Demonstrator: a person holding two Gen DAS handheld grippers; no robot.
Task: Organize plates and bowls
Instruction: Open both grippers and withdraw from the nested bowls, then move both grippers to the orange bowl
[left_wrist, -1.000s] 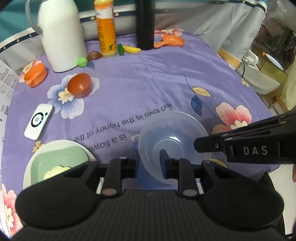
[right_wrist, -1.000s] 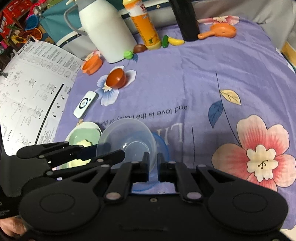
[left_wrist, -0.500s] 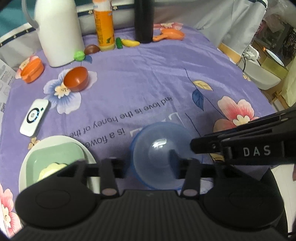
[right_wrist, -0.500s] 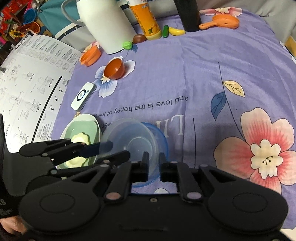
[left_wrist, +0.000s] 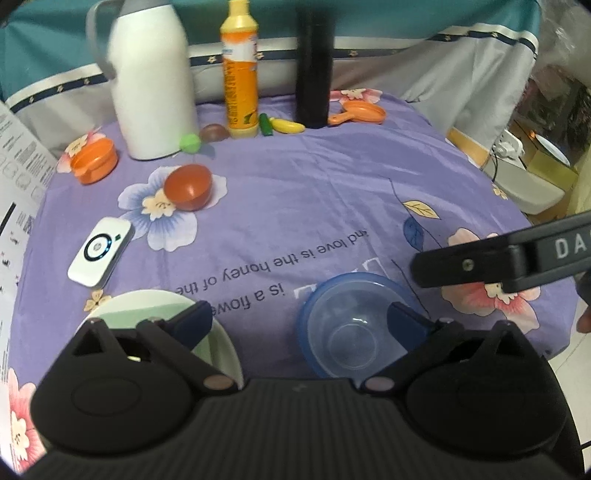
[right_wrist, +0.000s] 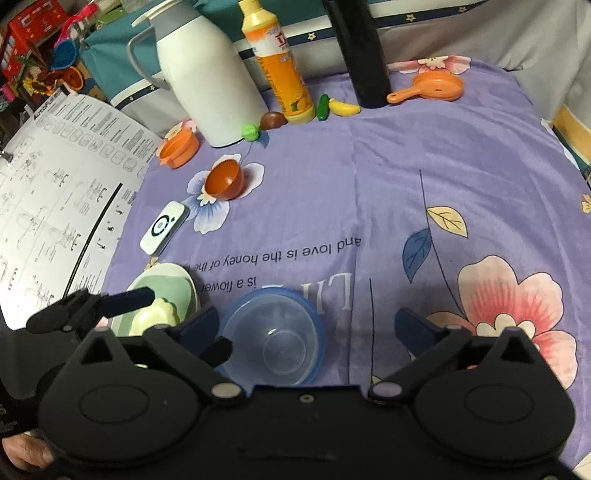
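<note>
A clear plastic bowl (left_wrist: 351, 332) sits nested in a blue bowl (left_wrist: 308, 314) on the purple cloth near the front edge; the pair also shows in the right wrist view (right_wrist: 275, 339). My left gripper (left_wrist: 301, 317) is open and empty just above them. My right gripper (right_wrist: 308, 326) is open and empty too, its jaws wide apart over the bowls. A white plate (left_wrist: 225, 343) with a green dish (right_wrist: 166, 288) and a pale piece of food (right_wrist: 155, 317) lies to the left. A small brown bowl (left_wrist: 188, 186) sits further back.
A white thermos (left_wrist: 149, 81), an orange bottle (left_wrist: 240, 74) and a black cylinder (left_wrist: 314, 62) stand at the back. Toy food (left_wrist: 284, 125), an orange pan (left_wrist: 364, 112), an orange cup (left_wrist: 94, 160) and a white remote (left_wrist: 99, 251) lie around. A printed sheet (right_wrist: 48, 199) is at left.
Both grippers held the clear bowl by its rim, set it down into the blue bowl, then opened wide and let go.
</note>
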